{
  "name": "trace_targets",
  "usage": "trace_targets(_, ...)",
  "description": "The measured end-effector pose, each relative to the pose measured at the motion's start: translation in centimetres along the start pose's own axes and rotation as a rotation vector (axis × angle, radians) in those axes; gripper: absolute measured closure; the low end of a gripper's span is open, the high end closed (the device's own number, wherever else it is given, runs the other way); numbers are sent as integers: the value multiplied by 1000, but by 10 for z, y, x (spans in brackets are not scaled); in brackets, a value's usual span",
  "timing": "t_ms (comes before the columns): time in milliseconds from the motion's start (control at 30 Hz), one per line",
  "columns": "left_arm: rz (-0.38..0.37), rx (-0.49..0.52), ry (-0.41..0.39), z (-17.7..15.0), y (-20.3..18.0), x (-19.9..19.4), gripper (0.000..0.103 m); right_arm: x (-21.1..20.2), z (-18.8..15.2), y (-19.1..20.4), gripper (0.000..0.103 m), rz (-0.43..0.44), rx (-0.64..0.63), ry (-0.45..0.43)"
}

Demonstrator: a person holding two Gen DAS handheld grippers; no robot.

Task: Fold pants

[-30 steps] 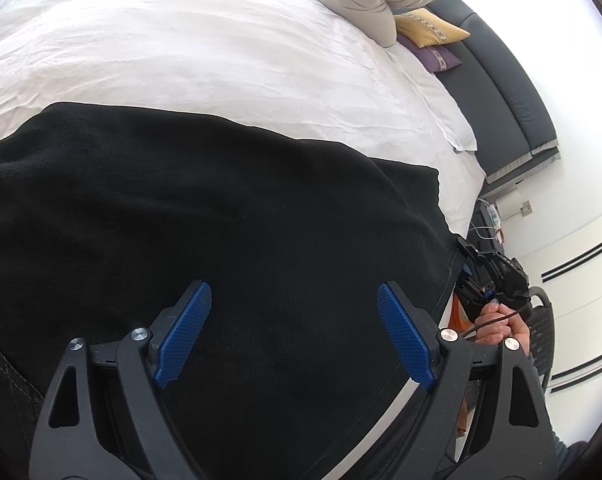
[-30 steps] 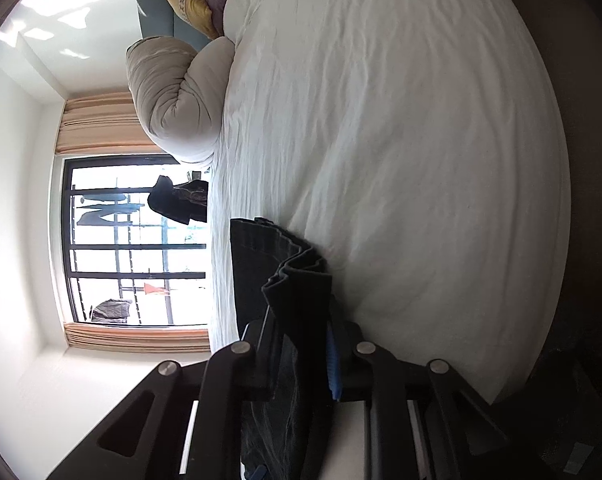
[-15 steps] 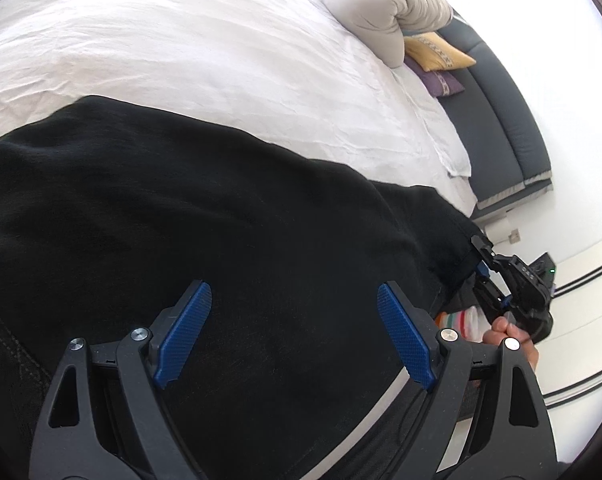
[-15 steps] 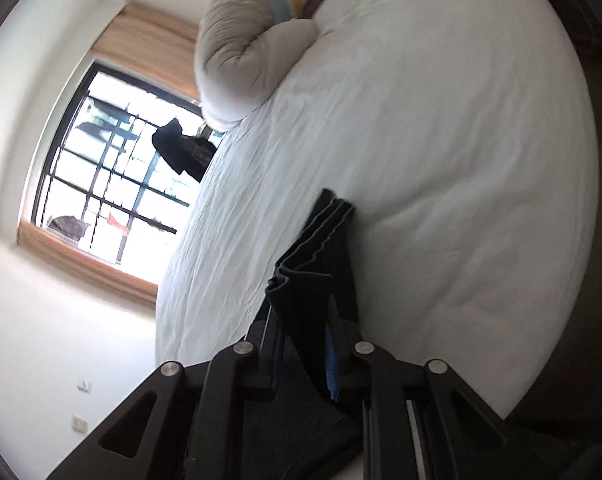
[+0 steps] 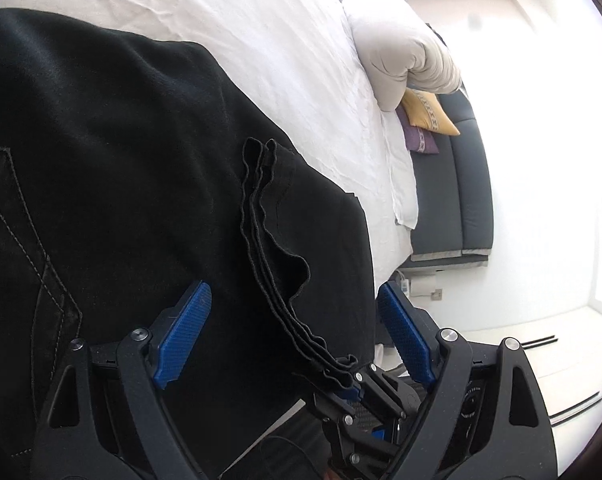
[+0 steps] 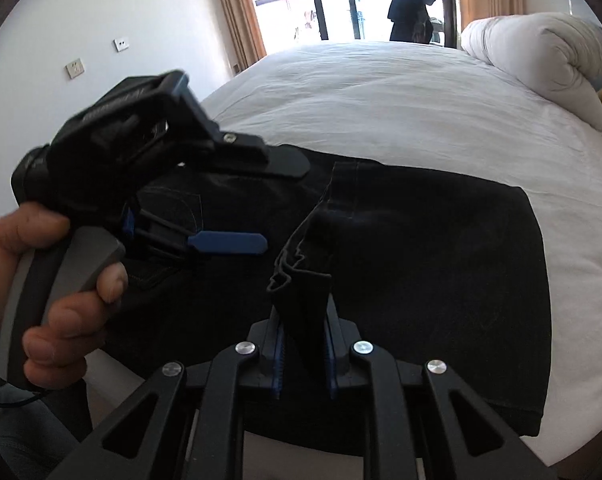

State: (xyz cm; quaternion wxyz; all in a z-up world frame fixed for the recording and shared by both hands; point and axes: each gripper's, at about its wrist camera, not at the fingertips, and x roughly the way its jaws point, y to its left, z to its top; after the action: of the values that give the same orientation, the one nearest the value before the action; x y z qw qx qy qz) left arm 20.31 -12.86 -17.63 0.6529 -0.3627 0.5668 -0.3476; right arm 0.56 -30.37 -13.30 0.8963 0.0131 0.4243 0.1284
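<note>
Across the white bed (image 6: 401, 92) we find the black pants (image 6: 441, 240) lying flat and partly folded, one hem edge lifted off the rest. Our right gripper (image 6: 303, 356) pinches that bunched, layered hem between its blue pads; the jaws are clamped on the cloth, and the wavy edges of several layers stand up just ahead of the fingers. From the left wrist view the same hem (image 5: 269, 248) runs as a rippled strip down to the right gripper (image 5: 347, 386), whose body is largely hidden behind our left gripper's frame.

Our left gripper (image 5: 297, 336) hovers over the pants with its jaws spread wide, nothing between the blue pads. In the right wrist view it (image 6: 261, 200) appears blurred, held by a hand (image 6: 41, 280); whether the lower finger touches the fabric we cannot tell.

Pale stitching marks a pocket seam (image 5: 41, 256) at the left; the pants' far left is cut off by the lens edge. A rolled duvet (image 6: 541, 64) sits at the bed's head, with a yellow cushion (image 5: 429, 114) and a purple one (image 5: 421, 142) beside it. A dark shape (image 6: 411, 12) stands at the window, too backlit to identify.
</note>
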Motion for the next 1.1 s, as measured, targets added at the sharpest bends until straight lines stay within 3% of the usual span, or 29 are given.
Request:
trace_targets(300,12,-17,79,6,-4,20,18,-6,8,12,91,-55,-63,-41)
trace_targets(333,12,-28,83,6,-2,23,22,-6,7,13,91,-58,-73,-42)
trace_targets(400,22,-28,92,10,-1,27,43,-5,8,19,91,-56,-91,-42)
trace_targets(433,34,-23,105,12,-1,29,67,-6,8,22,91,-57,-102,-43)
trace_targets(467,47,-20,111,13,-1,30,85,-6,8,25,91,-58,-115,-46)
trace_targets(533,64,-7,102,13,0,28,94,-7,11,24,91,-57,-133,-49)
trace_targets(1100,159,118,-10,-5,3,-46,98,-14,6,63,91,34,-251,-57)
